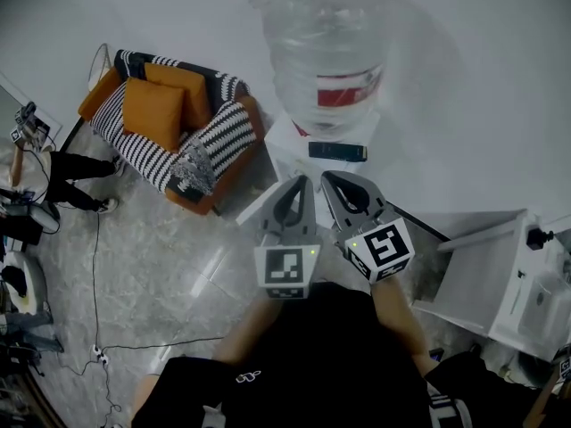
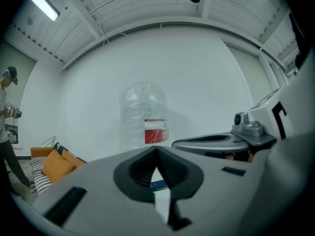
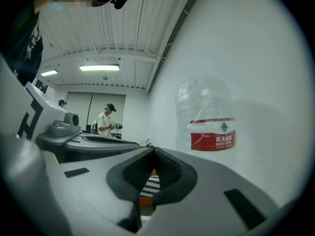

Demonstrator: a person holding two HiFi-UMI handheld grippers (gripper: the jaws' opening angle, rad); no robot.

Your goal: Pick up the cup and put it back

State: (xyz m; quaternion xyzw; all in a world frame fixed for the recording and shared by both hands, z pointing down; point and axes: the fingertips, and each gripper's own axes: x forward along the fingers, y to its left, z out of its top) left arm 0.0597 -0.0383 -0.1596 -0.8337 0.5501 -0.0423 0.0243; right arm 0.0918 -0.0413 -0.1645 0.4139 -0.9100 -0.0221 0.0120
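Held level, side by side, just short of the water bottle point(image 1: 326, 52), with the jaws of left gripper point(image 1: 302, 185) and right gripper point(image 1: 328, 181) alike pressed together on nothing. No sign of the cup in any view; could be either poised ahead of a reach or drawn clear after setting it back. Best held steady and clear of the bottle.

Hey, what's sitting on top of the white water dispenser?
A big clear water bottle with a red label stands on the water dispenser. Where its neck enters the top cannot be seen, because the bottle's own body covers it.
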